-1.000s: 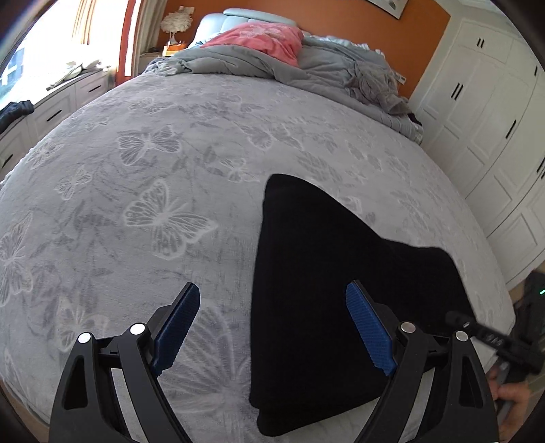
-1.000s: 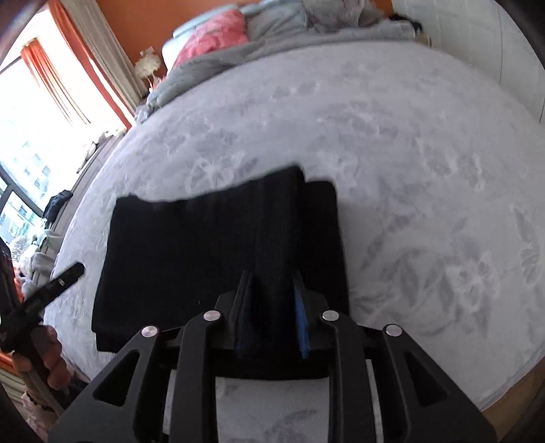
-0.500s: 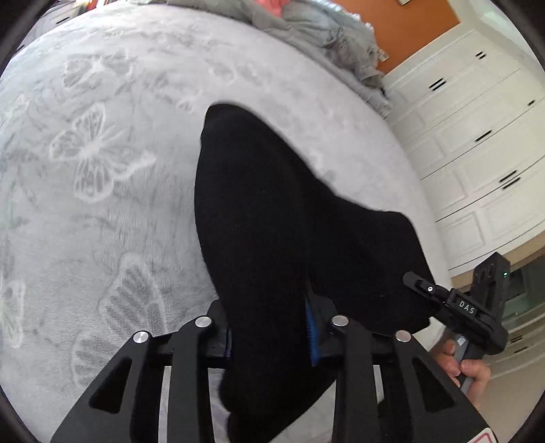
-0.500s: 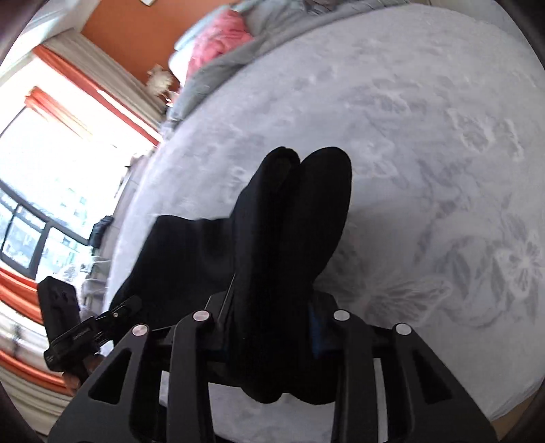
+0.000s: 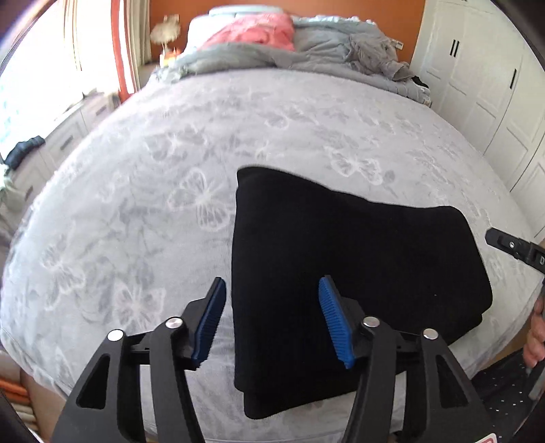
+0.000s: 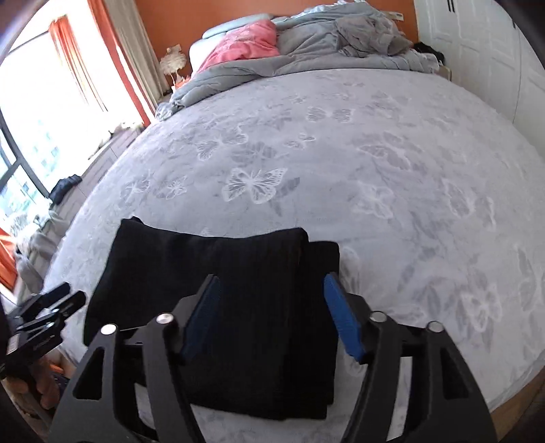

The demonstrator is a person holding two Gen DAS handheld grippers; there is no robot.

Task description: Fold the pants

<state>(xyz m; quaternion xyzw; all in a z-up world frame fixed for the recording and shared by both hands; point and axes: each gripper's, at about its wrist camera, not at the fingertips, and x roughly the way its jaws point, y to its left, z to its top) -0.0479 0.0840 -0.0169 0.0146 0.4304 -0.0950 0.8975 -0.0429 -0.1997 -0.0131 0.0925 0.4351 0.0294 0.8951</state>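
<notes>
— Left wrist view first: how does the left gripper [image 5: 270, 320] stand?

— Jaws wide apart, nothing between them. It hovers over the near left edge of the pants [image 5: 340, 272]; one blue pad sits over the bed [image 5: 136, 191], the other over the black cloth.

— And the other one?

— The right gripper [image 6: 272, 317] is just as wide and holds nothing. Both pads hang above the right end of the pants [image 6: 238, 289], where a folded layer lies on a lower one.

— So where does the cloth lie?

— Flat on the bed near its front edge, folded to a compact stack, long axis running across from one gripper to the other. Each gripper is directly over its own end, so neither is nearer.

— Anything in the way?

— I judge not. The duvet [image 5: 323, 51] and pink pillow [image 5: 252, 30] are well apart at the head; the wardrobe [image 5: 483, 75] stands off to the right.
</notes>
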